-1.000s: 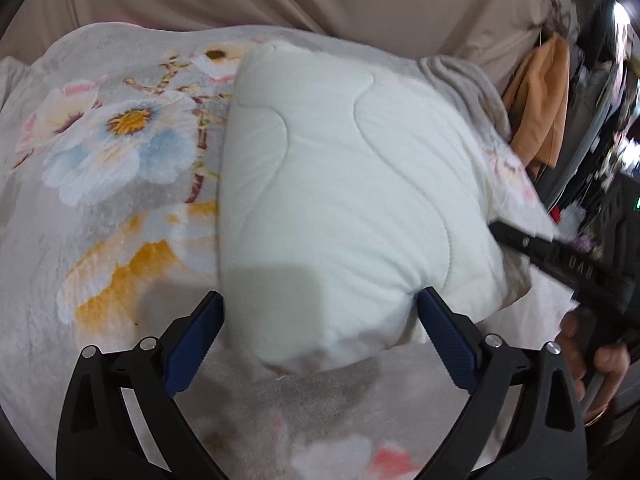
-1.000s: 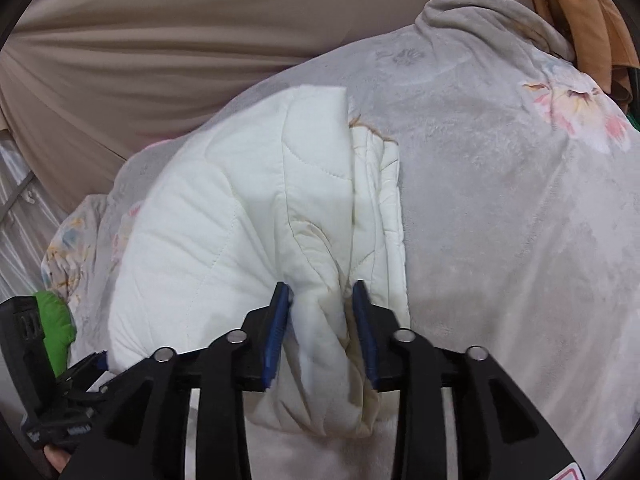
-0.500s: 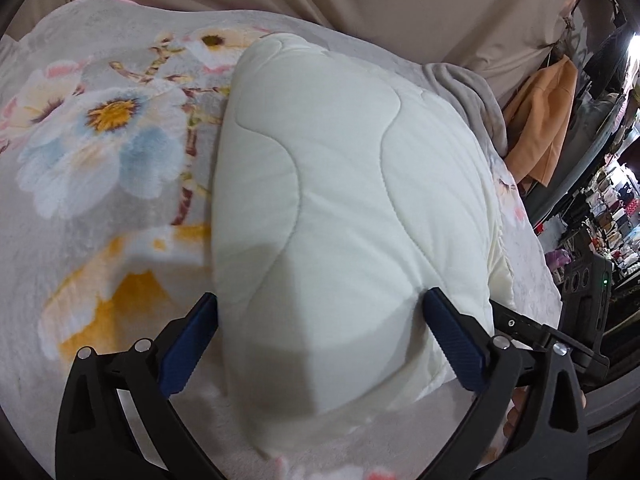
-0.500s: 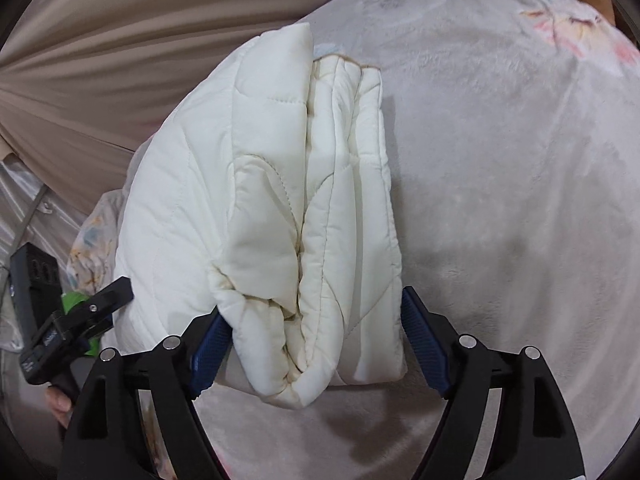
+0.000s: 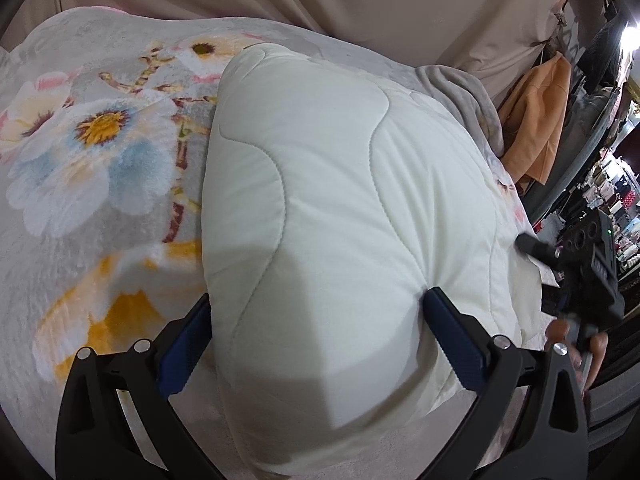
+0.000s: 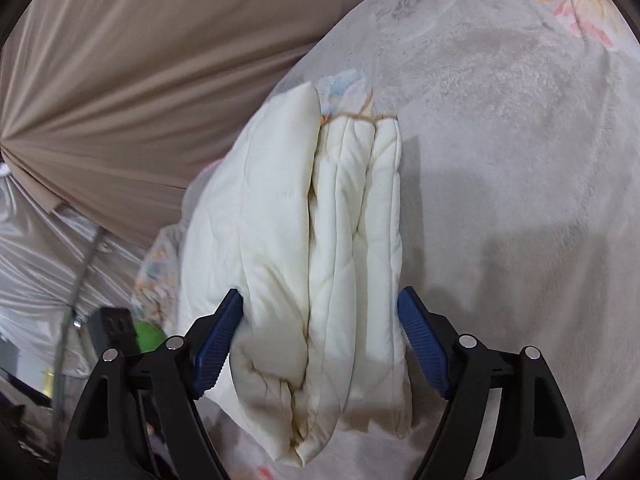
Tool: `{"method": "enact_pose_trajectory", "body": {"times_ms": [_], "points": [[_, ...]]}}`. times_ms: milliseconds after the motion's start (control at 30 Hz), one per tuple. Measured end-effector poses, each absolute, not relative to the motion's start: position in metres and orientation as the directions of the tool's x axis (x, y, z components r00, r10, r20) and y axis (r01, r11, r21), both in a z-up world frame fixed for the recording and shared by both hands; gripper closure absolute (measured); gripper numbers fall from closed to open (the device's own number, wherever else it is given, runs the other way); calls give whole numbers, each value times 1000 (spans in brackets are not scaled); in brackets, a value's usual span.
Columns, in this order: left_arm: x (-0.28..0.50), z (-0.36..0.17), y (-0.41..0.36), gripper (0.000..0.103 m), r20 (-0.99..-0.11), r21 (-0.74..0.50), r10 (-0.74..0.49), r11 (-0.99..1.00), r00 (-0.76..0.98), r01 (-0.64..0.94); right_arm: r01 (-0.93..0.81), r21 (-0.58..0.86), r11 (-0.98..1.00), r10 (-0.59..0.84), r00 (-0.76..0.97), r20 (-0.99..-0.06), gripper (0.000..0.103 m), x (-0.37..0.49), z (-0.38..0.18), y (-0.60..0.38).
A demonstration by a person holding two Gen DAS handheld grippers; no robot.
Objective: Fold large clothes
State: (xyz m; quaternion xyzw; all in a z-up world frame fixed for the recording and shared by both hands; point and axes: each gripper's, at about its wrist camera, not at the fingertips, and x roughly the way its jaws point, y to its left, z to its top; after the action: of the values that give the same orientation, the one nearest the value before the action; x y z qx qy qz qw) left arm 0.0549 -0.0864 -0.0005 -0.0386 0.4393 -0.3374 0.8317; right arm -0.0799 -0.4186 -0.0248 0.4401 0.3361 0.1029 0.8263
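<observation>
A thick white quilted garment (image 5: 340, 200) lies folded into a puffy bundle on a grey floral blanket (image 5: 92, 148). My left gripper (image 5: 318, 296) stands wide over the bundle's near end, its blue pads (image 5: 452, 332) against both sides without squeezing. In the right wrist view the bundle's stacked layers (image 6: 320, 240) show edge-on. My right gripper (image 6: 320, 293) straddles that whole stack with its jaws wide and closing slightly, the pads (image 6: 420, 340) just beside the outer layers. The right gripper's body (image 5: 580, 264) and a hand (image 5: 560, 328) show at the left view's right edge.
A beige curtain (image 6: 140, 80) hangs behind the bed. An orange garment (image 5: 536, 124) hangs at the right, with cluttered shelves (image 5: 608, 184) beyond. The blanket stretches bare to the right of the bundle (image 6: 520, 160). The left tool's black body (image 6: 116, 324) sits low left.
My right gripper let go of a pinched fold, opened wide and now spans the whole stacked edge. The left gripper moved in slightly over the bundle, its jaws unchanged.
</observation>
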Motion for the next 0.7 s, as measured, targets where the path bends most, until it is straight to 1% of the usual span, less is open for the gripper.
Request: {"method": "enact_pose_trajectory", "body": {"times_ms": [33, 67, 100, 133, 167, 200, 300, 433, 633, 700], "points": [[56, -1, -85, 5, -704, -371, -601, 765, 378, 527, 124, 812, 570, 470, 762, -446, 30, -80, -25, -423], [57, -1, -85, 5, -703, -380, -607, 761, 370, 526, 147, 814, 563, 455, 766, -453, 32, -81, -26, -430], [58, 0, -84, 5, -703, -388, -612, 757, 363, 526, 179, 800, 573, 435, 761, -482, 37, -81, -28, -433], [60, 0, -84, 5, -703, -397, -618, 752, 353, 526, 222, 772, 596, 409, 744, -529, 42, -81, -31, -434], [61, 0, -83, 5, -702, -402, -621, 749, 348, 526, 252, 747, 615, 393, 723, -568, 44, -82, -35, -432], [62, 0, -83, 5, -702, -407, -624, 746, 342, 527, 252, 743, 621, 404, 709, -578, 45, -79, -39, -426], [64, 0, -85, 5, -707, -405, -623, 744, 335, 532, 164, 765, 623, 492, 678, -546, 46, -77, -39, -405], [64, -2, -88, 5, -711, -394, -613, 752, 344, 528, 162, 685, 710, 434, 666, -607, 45, -68, -29, -381], [64, 2, -98, 5, -713, -371, -598, 765, 366, 527, 166, 683, 712, 454, 632, -628, 45, -47, -40, -369], [65, 4, -101, 5, -715, -359, -592, 767, 372, 532, 156, 687, 710, 466, 627, -624, 49, -40, -41, -367]]}}
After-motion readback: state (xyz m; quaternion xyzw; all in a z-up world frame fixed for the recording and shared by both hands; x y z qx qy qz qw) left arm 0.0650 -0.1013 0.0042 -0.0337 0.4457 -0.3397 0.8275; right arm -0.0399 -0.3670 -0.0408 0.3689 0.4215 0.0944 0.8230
